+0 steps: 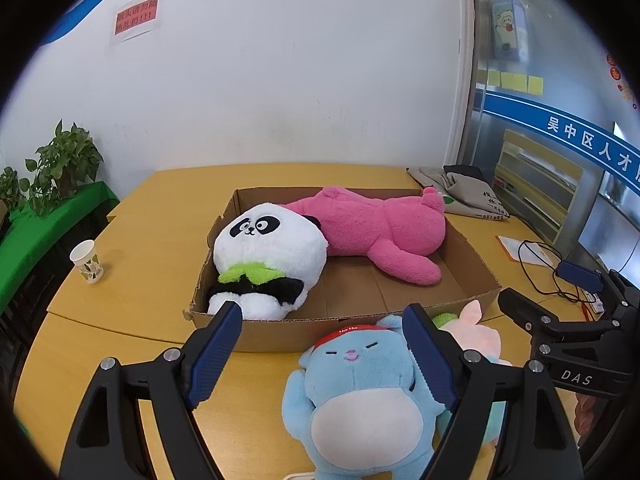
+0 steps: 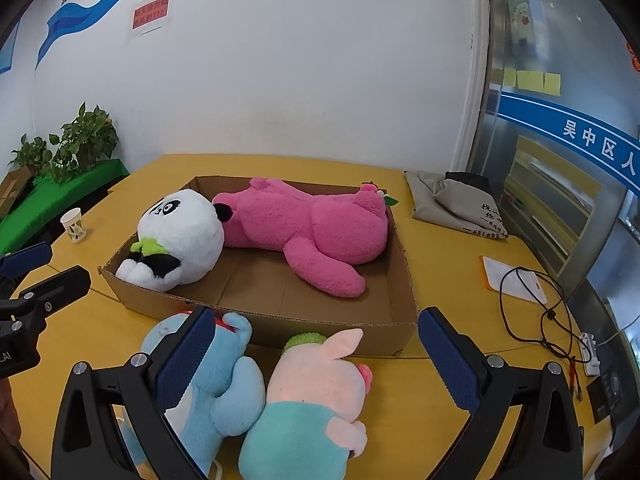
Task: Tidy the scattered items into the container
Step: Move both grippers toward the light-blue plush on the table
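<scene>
A shallow cardboard box on the yellow table holds a panda plush and a long pink plush. In front of the box lie a blue plush and, to its right, a pink pig plush in a teal top. My left gripper hovers open over the blue plush. My right gripper stands open over the pig, its pads clear of it.
A paper cup stands at the table's left. A grey cloth bag lies at the back right. A paper sheet, a black cable and a power strip sit on the right. Potted plants stand beyond the left edge.
</scene>
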Tool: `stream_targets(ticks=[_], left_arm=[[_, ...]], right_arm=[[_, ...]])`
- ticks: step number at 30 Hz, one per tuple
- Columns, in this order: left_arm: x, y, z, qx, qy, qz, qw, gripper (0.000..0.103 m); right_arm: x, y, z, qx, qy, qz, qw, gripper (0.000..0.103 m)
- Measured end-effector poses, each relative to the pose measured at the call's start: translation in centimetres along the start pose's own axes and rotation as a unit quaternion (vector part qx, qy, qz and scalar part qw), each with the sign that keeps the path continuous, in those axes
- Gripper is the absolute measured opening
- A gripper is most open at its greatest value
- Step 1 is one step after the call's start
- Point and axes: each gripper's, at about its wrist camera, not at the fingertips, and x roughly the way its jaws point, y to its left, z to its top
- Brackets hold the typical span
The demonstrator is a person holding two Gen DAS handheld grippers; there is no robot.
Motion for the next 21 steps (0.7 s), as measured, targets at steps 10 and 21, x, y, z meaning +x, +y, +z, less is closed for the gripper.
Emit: stream_targets(ticks=[10,21], left_arm=[[0.5,0.3,-0.5,-0.004,0.015,-0.01,0.9998,0.082],[1.1,0.6,-1.1,-0.008,0.032,-0.019,0.9993,0.082]], right_arm=[[0.4,0.3,-0.2,-0.001,0.008,-0.003,1.0,0.103],[0.5,0.7,-0.5,-0.005,0.013,-0.002,1.0,0.103]])
